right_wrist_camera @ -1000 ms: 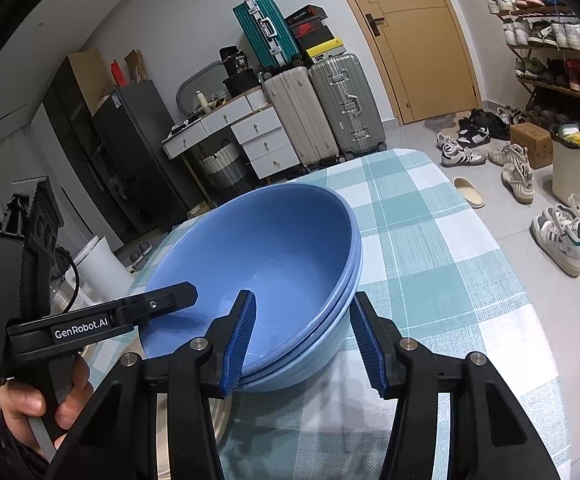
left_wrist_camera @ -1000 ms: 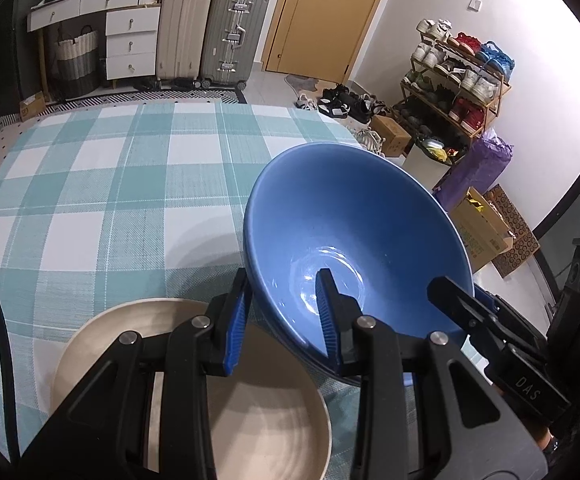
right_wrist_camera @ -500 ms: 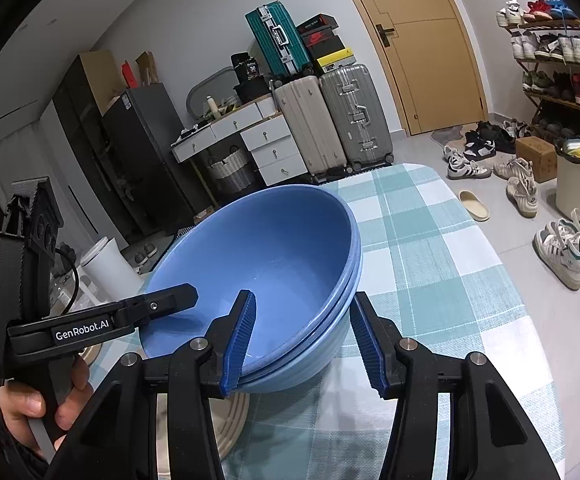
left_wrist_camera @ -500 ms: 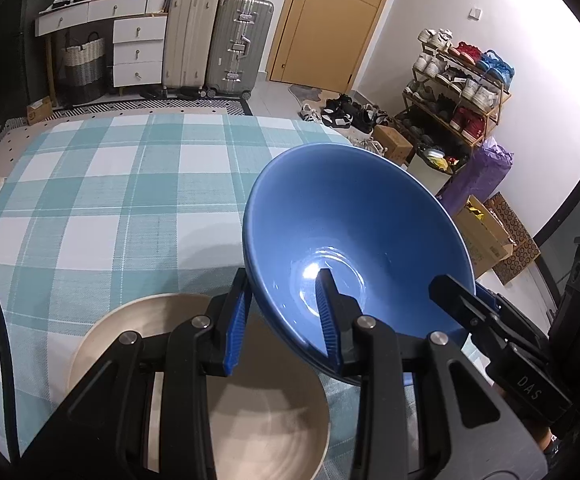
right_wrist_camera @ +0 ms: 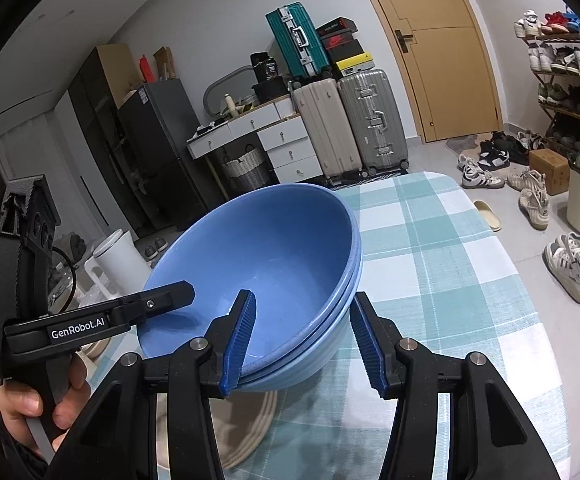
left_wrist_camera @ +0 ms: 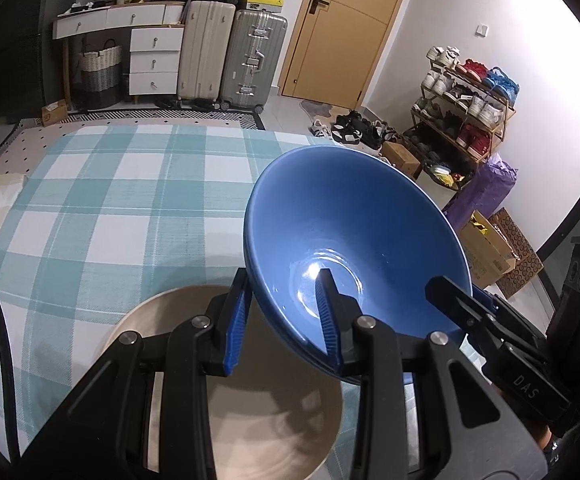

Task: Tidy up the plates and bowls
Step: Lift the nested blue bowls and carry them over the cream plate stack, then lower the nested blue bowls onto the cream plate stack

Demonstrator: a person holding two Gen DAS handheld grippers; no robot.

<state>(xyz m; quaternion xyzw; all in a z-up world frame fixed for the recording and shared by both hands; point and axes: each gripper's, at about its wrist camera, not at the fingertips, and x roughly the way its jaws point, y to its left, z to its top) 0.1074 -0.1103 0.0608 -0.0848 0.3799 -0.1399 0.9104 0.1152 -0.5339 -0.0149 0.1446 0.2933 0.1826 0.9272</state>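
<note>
Stacked blue bowls [left_wrist_camera: 350,220] hang tilted above the checked tablecloth [left_wrist_camera: 109,200], carried by both grippers. My left gripper [left_wrist_camera: 283,284] is shut on their near rim, one pad inside and one outside. My right gripper [right_wrist_camera: 302,298] is shut on the opposite side of the stacked blue bowls [right_wrist_camera: 269,248], with the left pad inside and the right pad against the outer wall. A beige plate [left_wrist_camera: 249,420] lies on the cloth beneath the bowls, partly hidden by the fingers. In the right wrist view the beige plate [right_wrist_camera: 245,432] peeks out below the stack.
A hand [right_wrist_camera: 29,404] grips the left gripper's handle. Beyond the table's far edge stand suitcases [left_wrist_camera: 229,52], a white drawer unit [left_wrist_camera: 153,56] and a door [left_wrist_camera: 346,28]. A shoe rack [left_wrist_camera: 466,108] and cardboard boxes [left_wrist_camera: 486,248] line the right wall.
Both grippers have lifted the blue bowls higher off the table. The beige plate now sits more directly beneath them, and the cloth looks farther away.
</note>
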